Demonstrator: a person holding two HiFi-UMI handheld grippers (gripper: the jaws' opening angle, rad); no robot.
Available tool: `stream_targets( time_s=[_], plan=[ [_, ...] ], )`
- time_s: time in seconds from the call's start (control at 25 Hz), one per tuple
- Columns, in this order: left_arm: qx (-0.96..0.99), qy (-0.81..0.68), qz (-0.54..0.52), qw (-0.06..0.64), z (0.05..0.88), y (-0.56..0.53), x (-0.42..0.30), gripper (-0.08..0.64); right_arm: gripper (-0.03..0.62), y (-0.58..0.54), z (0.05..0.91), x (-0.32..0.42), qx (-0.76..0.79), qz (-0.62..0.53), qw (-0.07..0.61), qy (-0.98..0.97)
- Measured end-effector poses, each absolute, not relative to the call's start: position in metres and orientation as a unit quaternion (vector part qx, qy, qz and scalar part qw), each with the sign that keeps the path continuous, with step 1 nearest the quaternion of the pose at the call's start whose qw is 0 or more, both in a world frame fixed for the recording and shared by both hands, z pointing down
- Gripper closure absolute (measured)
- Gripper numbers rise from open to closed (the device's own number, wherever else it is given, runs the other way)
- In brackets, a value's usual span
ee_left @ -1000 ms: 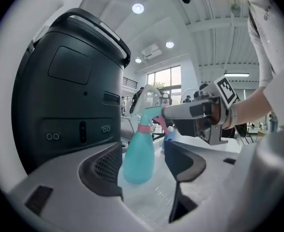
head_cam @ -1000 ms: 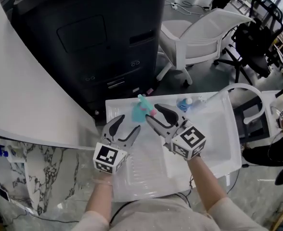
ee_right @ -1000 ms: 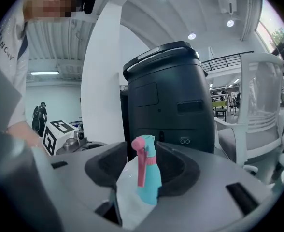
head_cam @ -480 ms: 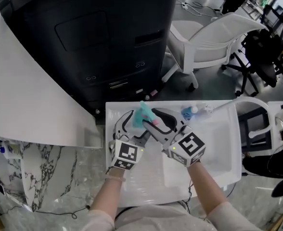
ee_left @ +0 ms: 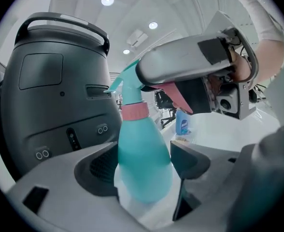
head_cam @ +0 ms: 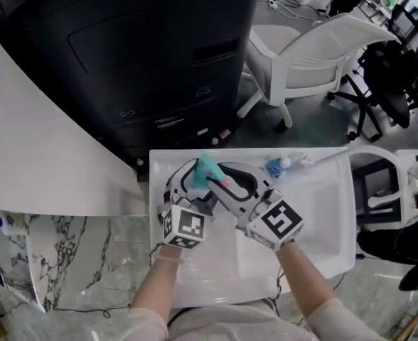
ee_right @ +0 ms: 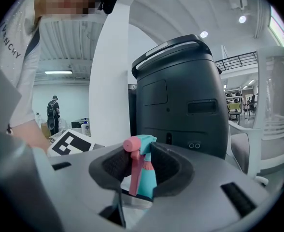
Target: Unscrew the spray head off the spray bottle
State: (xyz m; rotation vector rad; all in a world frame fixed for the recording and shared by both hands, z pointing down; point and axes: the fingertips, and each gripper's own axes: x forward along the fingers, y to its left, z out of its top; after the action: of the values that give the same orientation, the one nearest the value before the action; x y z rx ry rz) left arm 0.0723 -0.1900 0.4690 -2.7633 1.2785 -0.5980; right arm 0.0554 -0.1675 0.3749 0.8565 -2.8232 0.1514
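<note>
A teal spray bottle (head_cam: 206, 166) with a pink collar (ee_left: 134, 111) stands on the white tray (head_cam: 315, 212). My left gripper (head_cam: 195, 181) reaches round its body (ee_left: 142, 163). Its jaws have just been closing, and both pads lie against the bottle's sides. My right gripper (head_cam: 217, 176) comes in from the right at the top. Its jaws have just been closing too, and they pinch the teal spray head (ee_right: 141, 146) with its pink nozzle and trigger. In the left gripper view, the right gripper's fingers (ee_left: 180, 64) cross over the bottle's top.
A small blue bottle (head_cam: 274, 167) stands at the tray's far edge. A big black machine (head_cam: 145, 62) rises just behind the tray, with a white surface (head_cam: 31, 141) to its left. A white chair (head_cam: 315, 48) and a black chair (head_cam: 390, 69) stand at the back right.
My left gripper has moved from the tray's near left up to the bottle and now has its body between the jaws. The right gripper stays at the spray head, jaws narrower.
</note>
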Motion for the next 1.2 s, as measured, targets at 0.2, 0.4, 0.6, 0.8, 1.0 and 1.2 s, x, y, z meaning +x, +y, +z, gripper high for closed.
stream_targets(
  time_s=[0.2,0.4,0.6,0.8,1.0,1.2],
  plan=[
    [-0.901,0.388,-0.193,0.02,0.468,-0.188,0.071,0.224,0.509,-0.168,0.375,0.06,0.272,0.04,0.091,-0.957],
    [-0.908,0.369,-0.196,0.02,0.468,-0.184,0.071,0.227,0.522,-0.17,0.373,0.064,0.227,0.034,0.097,-0.968],
    [-0.908,0.371,-0.191,0.016,0.468,-0.185,0.071,0.227,0.402,-0.168,0.358,0.081,0.277,0.039,0.075,-0.957],
    [-0.911,0.367,-0.188,0.014,0.468,-0.185,0.07,0.227,0.413,-0.145,0.346,0.094,0.303,0.08,0.025,-0.949],
    [-0.911,0.367,-0.187,0.01,0.468,-0.186,0.069,0.229,0.423,-0.142,0.349,0.094,0.311,0.116,0.001,-0.943],
    [-0.911,0.365,-0.189,0.008,0.469,-0.187,0.071,0.229,0.454,-0.13,0.352,0.084,0.294,0.121,0.005,-0.948]
  ],
)
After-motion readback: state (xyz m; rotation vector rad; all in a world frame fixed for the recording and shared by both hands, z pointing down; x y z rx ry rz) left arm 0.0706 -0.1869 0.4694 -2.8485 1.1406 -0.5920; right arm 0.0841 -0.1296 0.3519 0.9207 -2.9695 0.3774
